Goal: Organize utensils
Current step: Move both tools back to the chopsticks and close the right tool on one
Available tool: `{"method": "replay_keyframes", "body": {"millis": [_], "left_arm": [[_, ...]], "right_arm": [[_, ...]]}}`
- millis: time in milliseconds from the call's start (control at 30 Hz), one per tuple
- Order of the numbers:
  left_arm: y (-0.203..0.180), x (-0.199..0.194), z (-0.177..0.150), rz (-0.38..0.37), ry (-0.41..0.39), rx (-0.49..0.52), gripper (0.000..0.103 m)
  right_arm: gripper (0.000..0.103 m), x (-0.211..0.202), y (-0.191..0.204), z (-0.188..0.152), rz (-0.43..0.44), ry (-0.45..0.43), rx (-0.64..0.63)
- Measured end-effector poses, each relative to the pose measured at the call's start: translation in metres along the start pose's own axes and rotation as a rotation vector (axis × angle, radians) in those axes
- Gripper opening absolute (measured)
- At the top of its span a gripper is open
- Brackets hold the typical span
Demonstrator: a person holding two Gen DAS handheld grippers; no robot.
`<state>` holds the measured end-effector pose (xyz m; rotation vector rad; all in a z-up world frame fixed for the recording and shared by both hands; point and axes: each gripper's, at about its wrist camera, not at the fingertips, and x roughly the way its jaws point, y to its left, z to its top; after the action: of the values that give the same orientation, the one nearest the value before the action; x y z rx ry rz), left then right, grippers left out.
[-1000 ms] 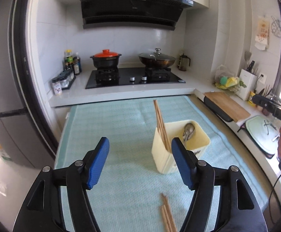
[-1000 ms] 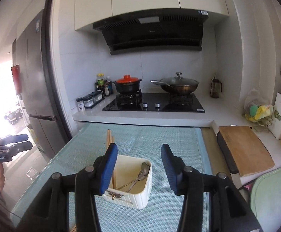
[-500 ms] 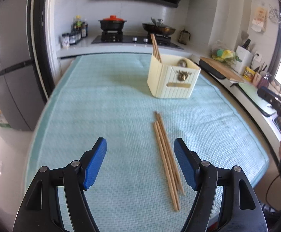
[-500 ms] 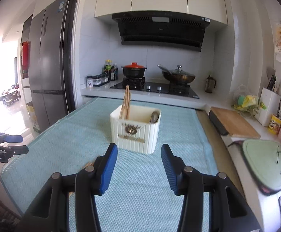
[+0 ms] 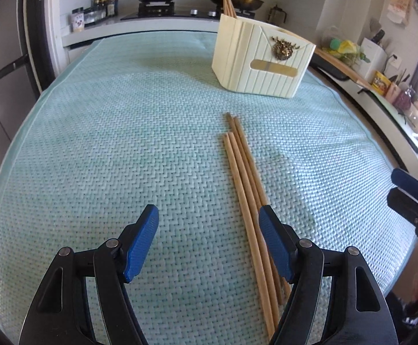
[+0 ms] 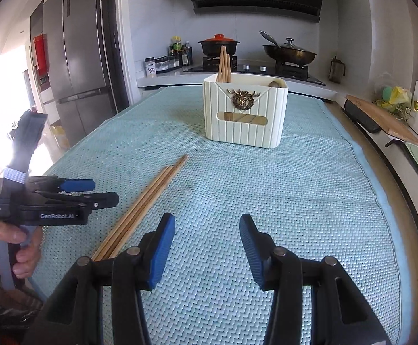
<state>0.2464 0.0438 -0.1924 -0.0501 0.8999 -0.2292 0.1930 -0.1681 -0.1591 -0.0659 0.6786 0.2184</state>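
Note:
Several wooden chopsticks (image 5: 245, 184) lie side by side on the teal mat (image 5: 122, 132); they also show in the right wrist view (image 6: 148, 198). A cream utensil holder (image 5: 262, 57) stands at the far side, holding upright chopsticks and a spoon, also in the right wrist view (image 6: 245, 112). My left gripper (image 5: 209, 240) is open and empty, low over the mat, its right finger beside the chopsticks' near ends. My right gripper (image 6: 207, 243) is open and empty, to the right of the chopsticks.
A stove with a red-lidded pot (image 6: 219, 44) and a wok (image 6: 289, 53) stands behind the mat. A cutting board (image 6: 381, 118) and counter items lie to the right. A fridge (image 6: 76, 66) stands at the left.
Both grippers have dropped lower and pulled back toward the near edge of the mat. The loose chopsticks now lie at my left gripper's right finger. Both stay open.

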Motion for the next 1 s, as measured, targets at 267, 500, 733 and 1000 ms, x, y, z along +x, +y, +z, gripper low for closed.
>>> {"method": "replay_keyframes", "body": {"millis": [267,500,733,1000], "left_arm": [[-0.007,0.016,-0.002,0.019,0.034,0.04,0.074],[-0.001,0.022,0.002,0.054,0.04,0.036,0.074],[0.004,0.028,0.006,0.106,0.038,0.057,0.074],[0.043,0.015,-0.002,0.135,0.023,-0.004,0.074]], "right_arm": [[0.048,0.006,0.002,-0.005,-0.004,0.028,-0.001],[0.048,0.016,0.011,-0.009,0.032,0.056,-0.012],[0.048,0.035,0.019,-0.008,0.051,0.102,-0.033],[0.046,0.066,0.044,0.006,0.145,0.136,-0.044]]}}
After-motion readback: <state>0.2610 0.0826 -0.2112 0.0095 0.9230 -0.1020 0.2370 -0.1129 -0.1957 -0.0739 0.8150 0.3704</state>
